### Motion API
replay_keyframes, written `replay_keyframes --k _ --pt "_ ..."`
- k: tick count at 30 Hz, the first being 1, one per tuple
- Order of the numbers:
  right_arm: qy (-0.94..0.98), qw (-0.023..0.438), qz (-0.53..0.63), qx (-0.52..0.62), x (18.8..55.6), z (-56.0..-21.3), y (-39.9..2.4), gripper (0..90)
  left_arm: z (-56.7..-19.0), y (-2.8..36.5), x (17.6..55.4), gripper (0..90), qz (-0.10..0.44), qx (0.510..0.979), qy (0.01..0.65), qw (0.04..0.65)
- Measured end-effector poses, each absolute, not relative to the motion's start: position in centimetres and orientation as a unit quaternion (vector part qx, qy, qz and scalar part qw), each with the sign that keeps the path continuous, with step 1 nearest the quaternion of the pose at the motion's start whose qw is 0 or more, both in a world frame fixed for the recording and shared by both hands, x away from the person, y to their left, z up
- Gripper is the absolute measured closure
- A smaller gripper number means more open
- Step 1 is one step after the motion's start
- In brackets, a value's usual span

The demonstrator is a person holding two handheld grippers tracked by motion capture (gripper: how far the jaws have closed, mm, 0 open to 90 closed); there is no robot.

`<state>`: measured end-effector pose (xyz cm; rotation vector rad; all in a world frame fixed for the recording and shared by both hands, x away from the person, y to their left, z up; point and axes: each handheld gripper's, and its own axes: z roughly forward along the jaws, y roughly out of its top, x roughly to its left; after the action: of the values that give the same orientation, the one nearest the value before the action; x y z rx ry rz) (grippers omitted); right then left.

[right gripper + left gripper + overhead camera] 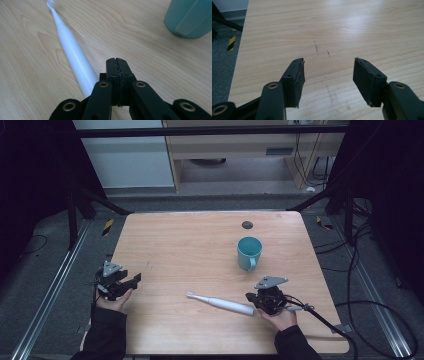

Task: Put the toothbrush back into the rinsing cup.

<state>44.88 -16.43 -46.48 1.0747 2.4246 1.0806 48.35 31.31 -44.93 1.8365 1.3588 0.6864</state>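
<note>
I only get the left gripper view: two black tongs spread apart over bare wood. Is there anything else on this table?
Observer: Yes, a white toothbrush lies flat on the person's side of the table, toward the right.
Visitor: Is anything holding it?
Observer: No. The right tongs are shut on nothing, and the toothbrush handle lies just beside them.
Visitor: Anything more?
Observer: A teal cup stands upright beyond the toothbrush, its handle turned toward the person.
</note>
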Motion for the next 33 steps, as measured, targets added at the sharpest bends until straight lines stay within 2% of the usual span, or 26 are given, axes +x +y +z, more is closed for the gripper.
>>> replay_keyframes --k 3,7,10,15,20,27,33 --pt "0.841 0.149 0.374 0.361 45.1 -45.4 -16.6 85.9 -45.0 31.3 48.5 42.1 0.266 0.716 0.53 0.368" --pt "0.846 0.141 0.377 0.35 45.4 -44.1 -16.3 77.7 -45.0 31.3 48.5 42.0 0.267 0.716 0.53 0.368" --pt "0.86 0.134 0.365 0.331 45.8 -43.0 -15.6 67.9 -45.0 31.4 48.5 42.0 0.267 0.716 0.53 0.367" --pt "0.872 0.136 0.352 0.313 46.3 -41.8 -14.9 60.8 -45.0 31.4 48.6 41.9 0.266 0.716 0.53 0.368" --pt "0.883 0.122 0.344 0.296 46.9 -41.3 -13.7 49.9 -45.0 31.4 48.6 41.5 0.265 0.717 0.529 0.368" --pt "0.894 0.11 0.336 0.274 47.3 -41.2 -12.1 45.2 -45.0 31.5 48.6 41.3 0.265 0.716 0.53 0.368" --pt "0.907 0.103 0.313 0.262 47.4 -42.0 -11.1 45.5 -45.0 31.6 48.7 41.2 0.265 0.715 0.531 0.369"
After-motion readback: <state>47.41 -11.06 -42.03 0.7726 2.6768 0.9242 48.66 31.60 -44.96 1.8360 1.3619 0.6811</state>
